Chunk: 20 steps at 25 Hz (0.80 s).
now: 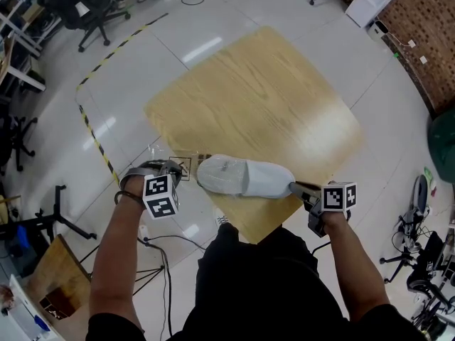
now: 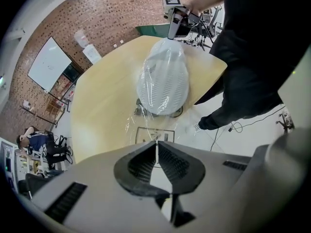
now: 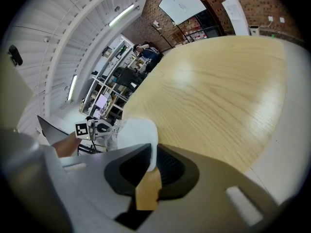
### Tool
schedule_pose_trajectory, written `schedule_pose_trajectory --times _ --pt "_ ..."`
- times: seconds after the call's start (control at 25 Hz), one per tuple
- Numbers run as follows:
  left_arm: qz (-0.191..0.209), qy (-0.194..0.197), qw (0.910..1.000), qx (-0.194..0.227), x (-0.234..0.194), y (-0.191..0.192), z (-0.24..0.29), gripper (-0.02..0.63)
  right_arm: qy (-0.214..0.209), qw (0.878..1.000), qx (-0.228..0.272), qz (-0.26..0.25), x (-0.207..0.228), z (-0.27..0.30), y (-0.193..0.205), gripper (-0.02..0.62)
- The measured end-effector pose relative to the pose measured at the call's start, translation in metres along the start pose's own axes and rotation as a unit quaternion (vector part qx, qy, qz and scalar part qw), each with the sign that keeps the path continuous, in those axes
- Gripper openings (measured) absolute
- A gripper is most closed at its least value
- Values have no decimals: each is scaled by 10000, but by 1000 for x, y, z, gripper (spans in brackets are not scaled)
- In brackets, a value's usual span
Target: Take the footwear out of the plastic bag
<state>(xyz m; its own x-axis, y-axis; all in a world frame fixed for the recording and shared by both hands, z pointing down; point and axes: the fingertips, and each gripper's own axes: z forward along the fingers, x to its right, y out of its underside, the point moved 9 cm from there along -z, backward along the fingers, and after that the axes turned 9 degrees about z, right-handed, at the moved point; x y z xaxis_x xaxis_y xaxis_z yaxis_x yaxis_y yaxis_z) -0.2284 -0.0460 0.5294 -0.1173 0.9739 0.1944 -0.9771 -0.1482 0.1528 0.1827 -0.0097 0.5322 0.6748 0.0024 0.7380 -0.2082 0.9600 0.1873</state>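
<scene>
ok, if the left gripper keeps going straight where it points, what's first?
The bag film that the left gripper is shut on, stretched toward the slipper. Past that, probably floor just off the table edge; depth is unclear.

Pale wooden table (image 1: 263, 98) on glossy white floor (image 1: 234, 6), brick wall (image 2: 121, 13), whiteboard (image 2: 48, 64).

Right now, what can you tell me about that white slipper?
The slipper is white and soft-looking, with a closed rounded toe and a finely ribbed sole. It is held lengthwise in the air over the near edge of the table. The right tool is clamped on its heel end. A clear plastic bag covers at least its toe end, and the left tool pinches that bag's edge.
</scene>
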Motion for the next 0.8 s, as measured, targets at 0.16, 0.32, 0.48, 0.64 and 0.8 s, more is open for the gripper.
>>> schedule_pose_trajectory --times 0.16,0.32,0.48,0.64,0.8 --pt "-62 -89 9999 -49 5 9 -3 15 -13 10000 -40 -41 -1 2 1 40" --pt "-160 -170 9997 -109 8 20 -5 12 9 9999 -93 -86 -2 5 1 40" --pt "-244 -249 9992 -202 9 31 -8 12 81 9998 -140 -146 -1 5 -1 40" --pt "-293 -342 9986 -280 9 39 -14 11 178 9988 -230 -394 -2 4 -2 41" --pt "-335 -454 9979 -317 9 46 -19 11 256 9977 -293 -563 -3 3 -3 42"
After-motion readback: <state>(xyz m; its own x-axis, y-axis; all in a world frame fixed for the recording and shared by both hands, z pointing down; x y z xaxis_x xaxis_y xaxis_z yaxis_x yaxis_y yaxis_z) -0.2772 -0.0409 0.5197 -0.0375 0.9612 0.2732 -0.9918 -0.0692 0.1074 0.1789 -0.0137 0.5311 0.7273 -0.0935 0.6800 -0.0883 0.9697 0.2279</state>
